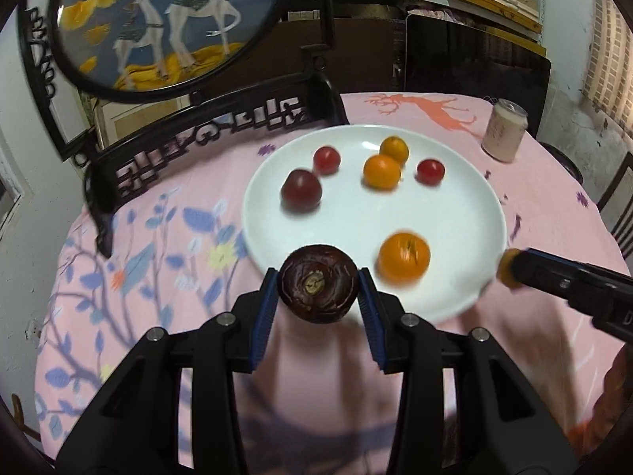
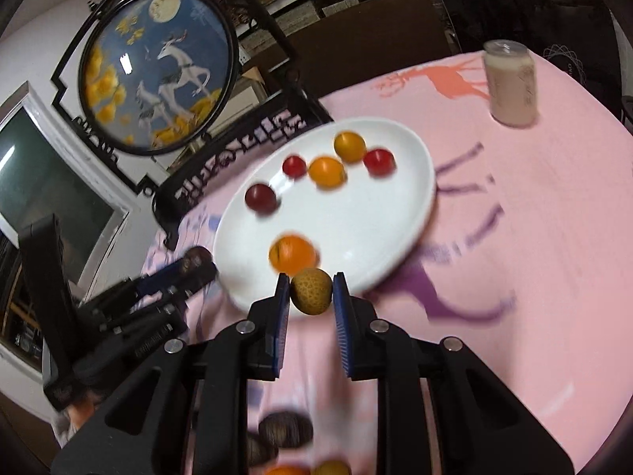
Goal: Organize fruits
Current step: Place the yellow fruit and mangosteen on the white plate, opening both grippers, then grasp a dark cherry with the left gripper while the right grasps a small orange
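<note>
A white plate (image 1: 467, 206) on the pink tablecloth holds several fruits: three orange ones, two small red ones and a dark red one (image 1: 301, 190). My left gripper (image 1: 318, 283) is shut on a dark purple-brown round fruit (image 1: 317, 283) at the plate's near rim. My right gripper (image 2: 310, 291) is shut on a small yellow-tan netted fruit (image 2: 311, 291) at the plate's near edge, just in front of a large orange (image 2: 292, 254). The right gripper also shows in the left wrist view (image 1: 510, 269), beside the plate's right rim.
A pale can (image 1: 503, 130) stands on the cloth behind the plate to the right. A carved black stand with a round deer painting (image 1: 158, 23) rises at the table's back left. More fruits (image 2: 283, 429) lie blurred on the cloth under my right gripper.
</note>
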Motion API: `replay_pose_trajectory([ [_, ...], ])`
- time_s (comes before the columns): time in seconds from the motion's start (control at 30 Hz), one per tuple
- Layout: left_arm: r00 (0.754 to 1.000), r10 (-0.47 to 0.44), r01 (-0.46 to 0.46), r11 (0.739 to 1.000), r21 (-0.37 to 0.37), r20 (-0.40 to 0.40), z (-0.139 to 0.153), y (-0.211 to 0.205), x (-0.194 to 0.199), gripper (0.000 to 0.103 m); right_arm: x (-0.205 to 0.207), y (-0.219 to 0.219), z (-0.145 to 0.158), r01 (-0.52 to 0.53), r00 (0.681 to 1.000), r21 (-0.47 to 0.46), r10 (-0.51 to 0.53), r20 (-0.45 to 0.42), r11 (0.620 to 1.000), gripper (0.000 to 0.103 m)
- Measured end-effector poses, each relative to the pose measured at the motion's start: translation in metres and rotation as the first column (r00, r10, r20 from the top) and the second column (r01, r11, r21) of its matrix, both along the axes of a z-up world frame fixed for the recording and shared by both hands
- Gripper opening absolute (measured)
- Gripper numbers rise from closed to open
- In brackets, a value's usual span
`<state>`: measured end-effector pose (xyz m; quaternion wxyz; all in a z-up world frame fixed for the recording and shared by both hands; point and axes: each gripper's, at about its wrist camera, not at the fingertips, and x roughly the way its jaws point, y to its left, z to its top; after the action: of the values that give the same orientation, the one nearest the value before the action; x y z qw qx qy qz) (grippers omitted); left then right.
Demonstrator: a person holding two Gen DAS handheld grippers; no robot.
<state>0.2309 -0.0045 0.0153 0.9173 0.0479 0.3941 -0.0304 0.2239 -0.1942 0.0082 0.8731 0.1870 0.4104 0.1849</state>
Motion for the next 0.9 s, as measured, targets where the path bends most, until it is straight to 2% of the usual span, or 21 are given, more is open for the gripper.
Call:
replay_pose_trajectory([
  [0.03,1.0,0.02,-0.02,1.0,0.0,0.007,-0.003,-0.001,0.007,0.052,0.006,0.001,0.0,0.011,1.0,-0.01,-0.011,0.008,1.0,0.024],
  [0.07,1.0,0.025,-0.025,1.0,0.006,0.006,-0.005,-0.002,0.009,0.065,0.009,0.001,-0.001,0.019,1.0,-0.023,-0.019,0.017,1.0,0.038],
  [0.1,1.0,0.013,-0.013,1.0,0.02,0.008,-0.008,-0.003,0.011,0.065,0.012,0.001,-0.003,0.022,0.999,-0.035,-0.022,0.023,0.999,0.059],
  [0.17,1.0,0.022,-0.022,0.999,0.026,0.012,-0.01,-0.001,0.011,0.065,0.01,-0.004,-0.006,0.043,0.998,-0.039,-0.041,0.051,0.998,0.06],
  [0.3,0.999,0.039,-0.039,0.999,-0.032,-0.012,-0.013,0.014,0.005,0.066,0.002,-0.015,-0.007,0.034,0.999,-0.009,-0.034,0.024,0.999,0.06],
  [0.43,0.997,0.071,-0.071,0.997,0.011,0.006,-0.016,0.024,-0.02,0.078,-0.018,-0.021,-0.006,0.029,1.0,0.01,-0.029,-0.007,1.0,0.06],
  [0.63,0.998,0.059,-0.059,0.998,0.0,-0.01,-0.019,0.032,-0.058,0.083,-0.062,-0.014,-0.014,-0.021,1.0,-0.042,0.02,-0.024,0.999,0.06],
  [0.73,0.999,0.048,-0.048,0.999,0.021,0.006,-0.017,0.034,-0.084,0.087,-0.081,-0.018,-0.012,-0.02,1.0,-0.046,0.02,-0.001,0.999,0.071],
  [0.9,1.0,0.007,-0.008,0.999,0.049,0.024,-0.023,0.038,-0.13,0.087,-0.111,-0.029,-0.012,-0.013,1.0,-0.048,0.014,0.021,0.999,0.072],
])
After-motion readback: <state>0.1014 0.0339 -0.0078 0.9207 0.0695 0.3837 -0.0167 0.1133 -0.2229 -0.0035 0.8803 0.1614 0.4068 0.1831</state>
